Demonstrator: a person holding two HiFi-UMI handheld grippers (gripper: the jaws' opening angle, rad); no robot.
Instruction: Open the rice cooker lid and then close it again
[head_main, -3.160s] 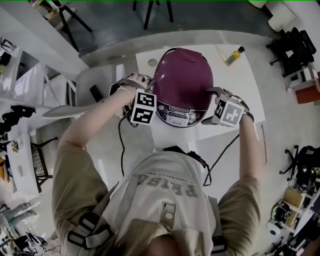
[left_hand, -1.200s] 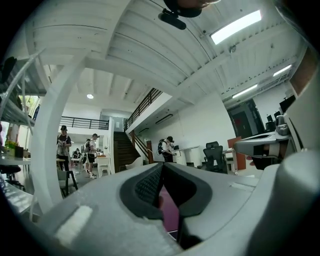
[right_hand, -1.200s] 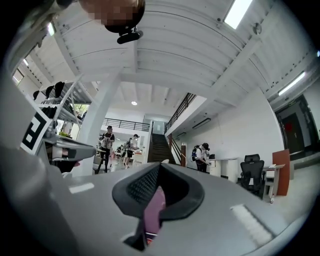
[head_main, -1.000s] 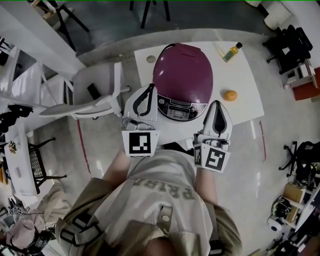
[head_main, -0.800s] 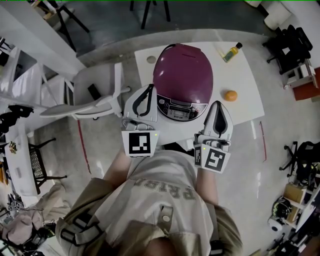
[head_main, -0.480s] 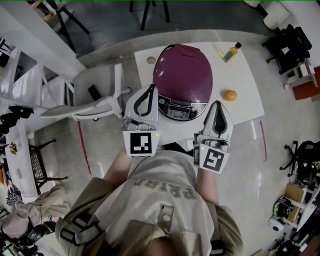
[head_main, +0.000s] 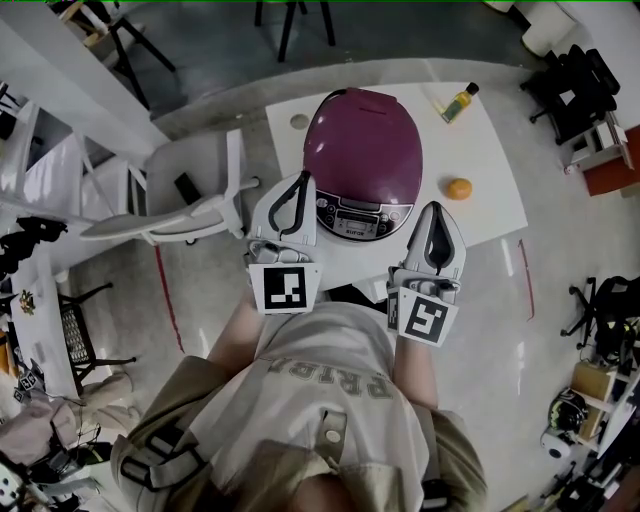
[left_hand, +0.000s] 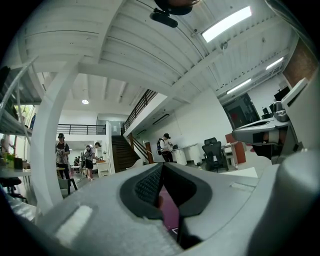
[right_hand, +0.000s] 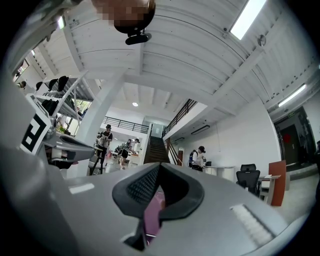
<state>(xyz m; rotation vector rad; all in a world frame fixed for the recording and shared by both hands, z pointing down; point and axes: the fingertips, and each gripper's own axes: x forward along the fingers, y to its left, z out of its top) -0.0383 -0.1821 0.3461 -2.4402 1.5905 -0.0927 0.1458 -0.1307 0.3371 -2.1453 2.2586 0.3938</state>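
Rice cooker (head_main: 365, 150), purple and dome-shaped, is seen standing on the white bench (head_main: 495, 150), toward its left half, with the lid (head_main: 365, 135) shut down flat and the control panel (head_main: 352, 215) turned toward the person. An orange fruit (head_main: 459, 188) is set on the bench just right of the cooker, and a small bottle (head_main: 460, 102) is laid near the far edge. A white chair (head_main: 190, 205) is placed left of the bench.

Both claws are held level in front of the cooker. The left claw (head_main: 302, 178) is clenched and empty, its tip just beside the cooker's front-left side; whether it touches cannot be told. The right claw (head_main: 437, 206) is likewise clenched on nothing, at the bench's near edge, right of the panel. In each gripper view the jaws are seen pressed together, with only a purple sliver of the cooker visible behind them.
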